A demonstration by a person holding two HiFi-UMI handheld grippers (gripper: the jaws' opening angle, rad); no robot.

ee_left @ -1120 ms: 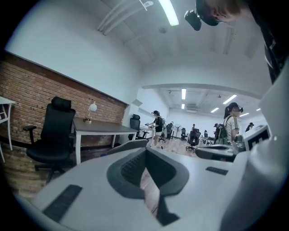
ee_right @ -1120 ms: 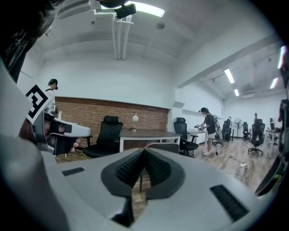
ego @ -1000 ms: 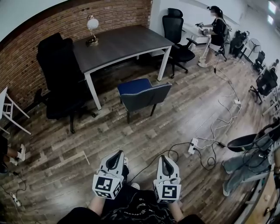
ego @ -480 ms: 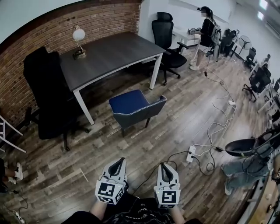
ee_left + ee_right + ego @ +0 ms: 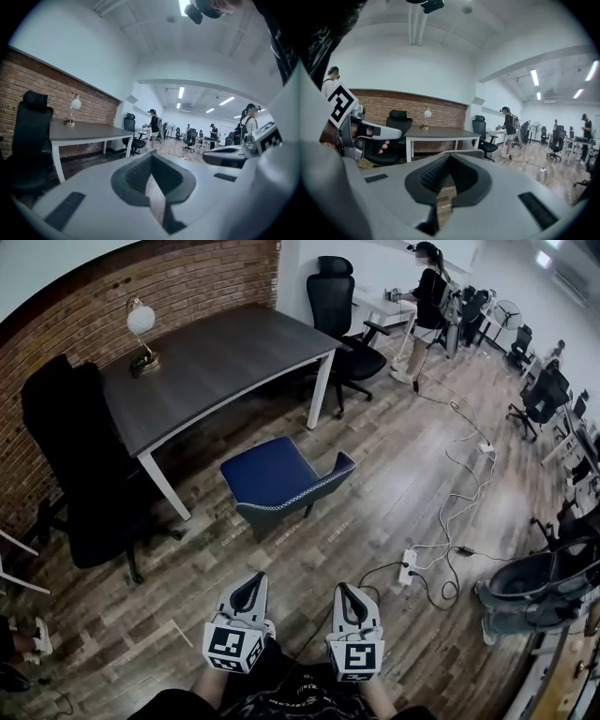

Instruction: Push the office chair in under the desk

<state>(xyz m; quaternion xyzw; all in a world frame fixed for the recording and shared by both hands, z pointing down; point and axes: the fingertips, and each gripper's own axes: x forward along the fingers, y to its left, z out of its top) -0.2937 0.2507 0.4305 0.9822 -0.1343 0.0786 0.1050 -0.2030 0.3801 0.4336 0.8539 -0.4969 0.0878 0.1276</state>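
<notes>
A: OK, fingers?
B: Both are clenching shut, nothing between: left gripper (image 5: pixel 249 582), right gripper (image 5: pixel 345 591), side by side.
A: Chair?
B: Blue chair (image 5: pixel 281 479) is standing on the floor (image 5: pixel 394 474) beside the worktop (image 5: pixel 225 352), not under it, well apart from both grippers.

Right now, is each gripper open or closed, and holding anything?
Left gripper: closed, holding nothing.
Right gripper: closed, holding nothing.
</notes>
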